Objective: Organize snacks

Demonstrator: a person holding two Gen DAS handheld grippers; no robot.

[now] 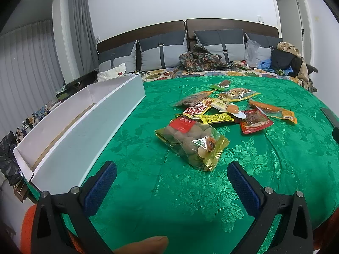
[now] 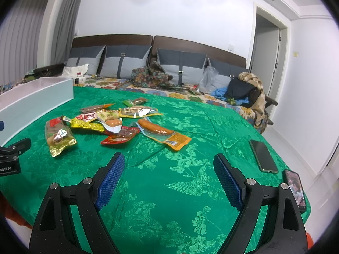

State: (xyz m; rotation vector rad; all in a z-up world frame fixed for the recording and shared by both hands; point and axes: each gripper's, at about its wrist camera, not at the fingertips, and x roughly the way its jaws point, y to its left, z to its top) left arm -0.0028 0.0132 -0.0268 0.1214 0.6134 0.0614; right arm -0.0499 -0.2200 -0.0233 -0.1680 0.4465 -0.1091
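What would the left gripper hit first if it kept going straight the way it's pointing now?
Most likely the gold bag of brown round snacks, the nearest packet in line with the open left gripper. Only bare green bedspread lies before it, though fisheye depth is uncertain.

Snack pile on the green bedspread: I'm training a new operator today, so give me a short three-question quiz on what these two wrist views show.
1. True or false: the white box already holds a snack packet.
2. Multiple choice: the snack nearest the left gripper is (A) the sausage packet, (B) the gold bag of eggs, (C) the yellow packet.
3. Fill in: two ____ lie on the bedspread to the right of the right gripper.

Key:
1. False; only its bare floor shows.
2. B
3. phones; one is dark, the other's screen is lit.
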